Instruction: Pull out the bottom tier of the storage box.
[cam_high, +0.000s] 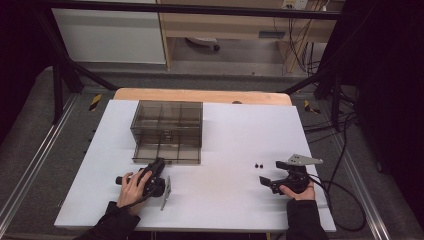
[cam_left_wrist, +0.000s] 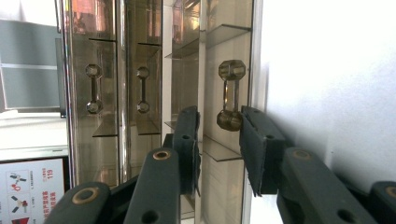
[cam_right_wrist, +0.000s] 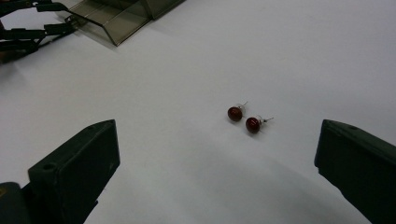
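High view shows a smoky clear drawer box (cam_high: 167, 131) on the white table (cam_high: 230, 200), with two small red stud earrings (cam_right_wrist: 245, 119) lying well apart from it, to its right. The left gripper (cam_left_wrist: 219, 126) sits at the box front, its jaws parted around the nearest drawer handle (cam_left_wrist: 230, 94), one pad touching the lower knob; it has not closed. The right gripper (cam_right_wrist: 215, 177) rests on the table just short of the earrings, jaws spread wide, holding nothing. Judging by this, little is done: the drawers look closed, and opening one and putting the earrings inside probably remains.
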